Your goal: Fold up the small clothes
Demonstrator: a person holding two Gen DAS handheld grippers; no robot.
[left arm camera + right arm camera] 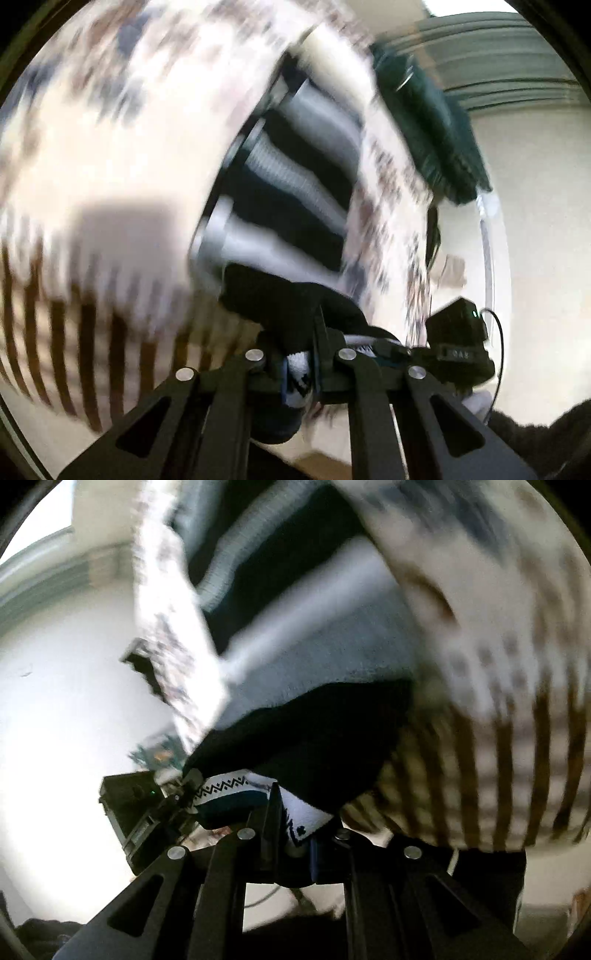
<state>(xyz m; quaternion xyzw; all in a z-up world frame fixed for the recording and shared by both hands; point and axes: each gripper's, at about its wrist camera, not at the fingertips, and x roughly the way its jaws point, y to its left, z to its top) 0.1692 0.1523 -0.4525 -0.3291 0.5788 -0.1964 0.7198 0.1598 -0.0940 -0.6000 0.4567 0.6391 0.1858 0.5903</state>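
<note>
A small garment with wide black and pale grey stripes (295, 177) hangs stretched out ahead of me, blurred by motion. Its edge carries a white band with a black zigzag pattern (221, 788). My left gripper (314, 343) is shut on that edge, with black cloth and the white band bunched between its fingers. My right gripper (291, 823) is shut on the same edge further along. In the left wrist view the other gripper's black body (458, 343) shows at the right. The right wrist view shows the other gripper's body (140, 812) at the left. The far end of the garment lies on the cover below.
Under the garment lies a white patterned cover (110, 147) with a border of brown stripes (498, 757). A dark green object (424, 122) sits beyond it. A pale wall (66, 701) and grey slats (498, 55) fill the background.
</note>
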